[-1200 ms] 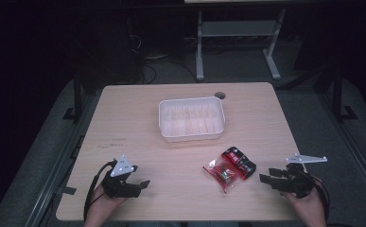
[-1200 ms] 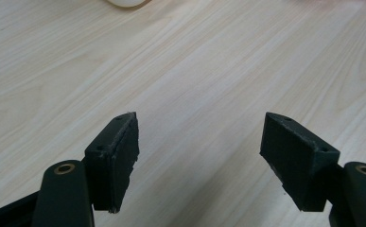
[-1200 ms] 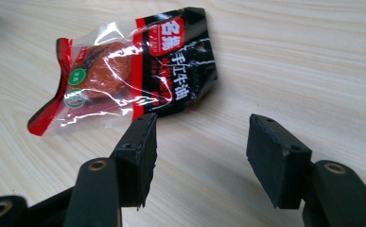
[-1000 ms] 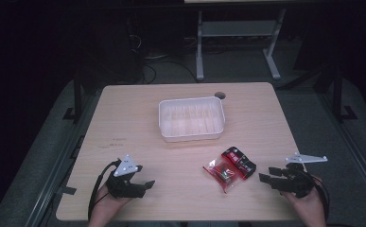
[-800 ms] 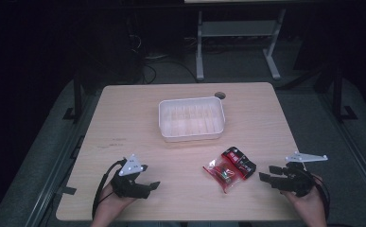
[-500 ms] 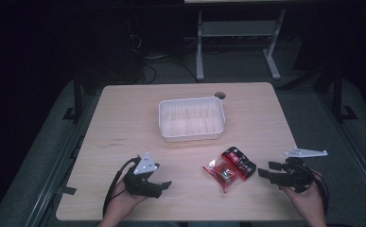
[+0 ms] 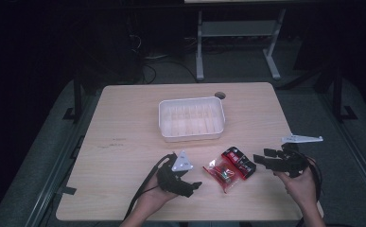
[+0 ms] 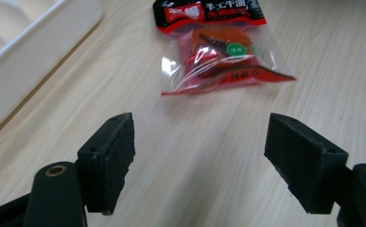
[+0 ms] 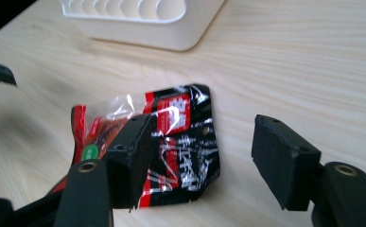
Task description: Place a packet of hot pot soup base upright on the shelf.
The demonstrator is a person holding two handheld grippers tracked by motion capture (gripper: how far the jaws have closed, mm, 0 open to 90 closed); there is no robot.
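On the table (image 7: 124,123): snack packet (image 7: 230,167) between left gripper (image 7: 194,185) and right gripper (image 7: 262,156), jaws on both spread wide, gripping nothing.

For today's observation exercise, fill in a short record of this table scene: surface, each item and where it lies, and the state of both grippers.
surface: wooden table
container: white tray, mid-table, looks empty
item: red and black snack packet, flat on the table, in front of the tray
left gripper: open, pointed at the packet, not touching it
right gripper: open, close to the packet's black end, contact unclear
held objects: none
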